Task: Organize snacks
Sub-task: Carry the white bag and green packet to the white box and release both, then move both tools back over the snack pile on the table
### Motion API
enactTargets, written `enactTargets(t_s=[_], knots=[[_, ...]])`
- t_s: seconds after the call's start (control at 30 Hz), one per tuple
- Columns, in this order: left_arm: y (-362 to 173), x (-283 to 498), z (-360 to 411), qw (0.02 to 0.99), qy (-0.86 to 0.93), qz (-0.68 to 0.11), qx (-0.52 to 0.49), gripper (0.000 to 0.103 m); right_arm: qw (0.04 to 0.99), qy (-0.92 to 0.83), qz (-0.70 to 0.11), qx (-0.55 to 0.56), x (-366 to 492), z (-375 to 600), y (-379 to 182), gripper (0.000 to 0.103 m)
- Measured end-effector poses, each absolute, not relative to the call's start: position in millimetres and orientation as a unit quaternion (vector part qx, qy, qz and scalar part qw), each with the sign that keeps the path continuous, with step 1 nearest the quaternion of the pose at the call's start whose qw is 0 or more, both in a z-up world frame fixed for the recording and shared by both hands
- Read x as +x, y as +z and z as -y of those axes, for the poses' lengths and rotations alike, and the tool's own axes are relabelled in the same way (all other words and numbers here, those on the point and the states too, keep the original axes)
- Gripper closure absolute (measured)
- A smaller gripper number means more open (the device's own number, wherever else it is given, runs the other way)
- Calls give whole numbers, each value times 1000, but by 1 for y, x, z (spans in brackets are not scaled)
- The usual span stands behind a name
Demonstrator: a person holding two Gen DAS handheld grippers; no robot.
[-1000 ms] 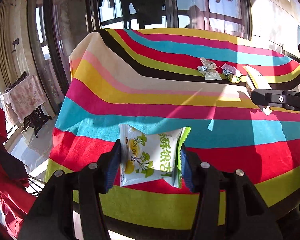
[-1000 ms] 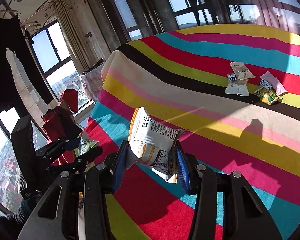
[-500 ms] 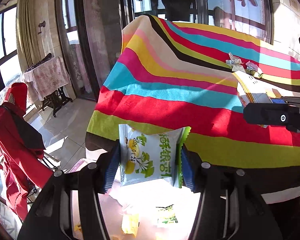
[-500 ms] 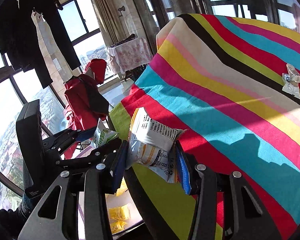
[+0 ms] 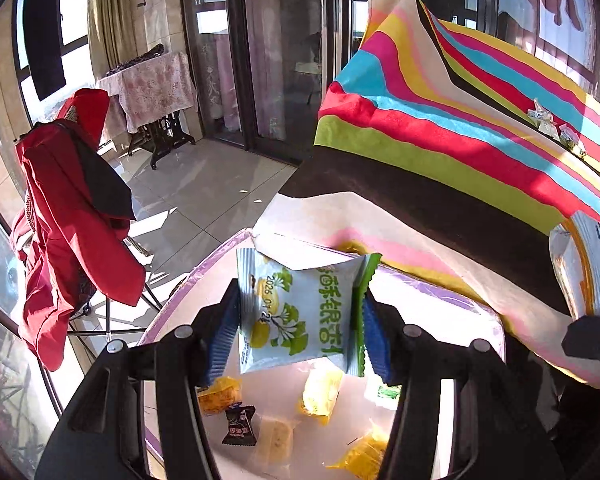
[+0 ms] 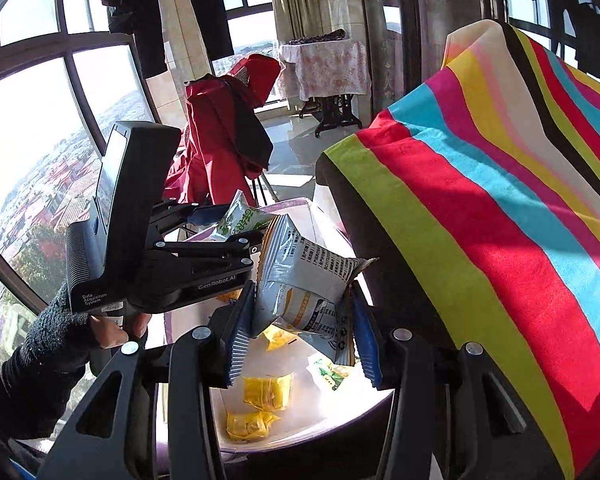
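My left gripper (image 5: pixel 296 320) is shut on a white and green snack packet (image 5: pixel 300 312), held above a white box with a purple rim (image 5: pixel 440 288) beside the table. My right gripper (image 6: pixel 300 320) is shut on a grey and orange snack packet (image 6: pixel 304 284), also over the box (image 6: pixel 300 436). Several yellow packets (image 6: pixel 266 392) and a dark wrapped sweet (image 5: pixel 239 428) lie in the box. The left gripper (image 6: pixel 224 236) with its green packet (image 6: pixel 242 218) shows in the right wrist view; the grey packet (image 5: pixel 584 264) shows at the right edge of the left wrist view.
The table under a striped cloth (image 5: pixel 480 132) rises to the right of the box, with a few small snacks (image 5: pixel 548 124) still on it far back. A red jacket on a rack (image 5: pixel 72 208) stands left. A gloved hand (image 6: pixel 60 340) holds the left gripper.
Both grippers have swung left off the table and downward with their packets. They now hang over the box, which was out of sight a second ago.
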State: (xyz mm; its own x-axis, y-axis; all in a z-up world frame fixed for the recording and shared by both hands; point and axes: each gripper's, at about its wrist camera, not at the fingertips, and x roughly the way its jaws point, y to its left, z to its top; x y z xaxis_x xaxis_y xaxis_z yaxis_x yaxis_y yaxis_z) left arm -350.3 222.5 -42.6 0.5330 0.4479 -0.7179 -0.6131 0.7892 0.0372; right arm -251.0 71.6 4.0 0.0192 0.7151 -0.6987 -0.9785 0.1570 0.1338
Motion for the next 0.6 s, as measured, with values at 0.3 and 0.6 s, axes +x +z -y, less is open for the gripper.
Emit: enactTargets(t_s=[0.3, 0.6], knots=[[-78, -369, -246, 826, 344, -428, -130, 33, 621, 650, -337, -280, -298, -86, -32, 44], [-74, -364, -247, 815, 367, -431, -122, 9, 634, 642, -356, -243, -277, -77, -24, 29]])
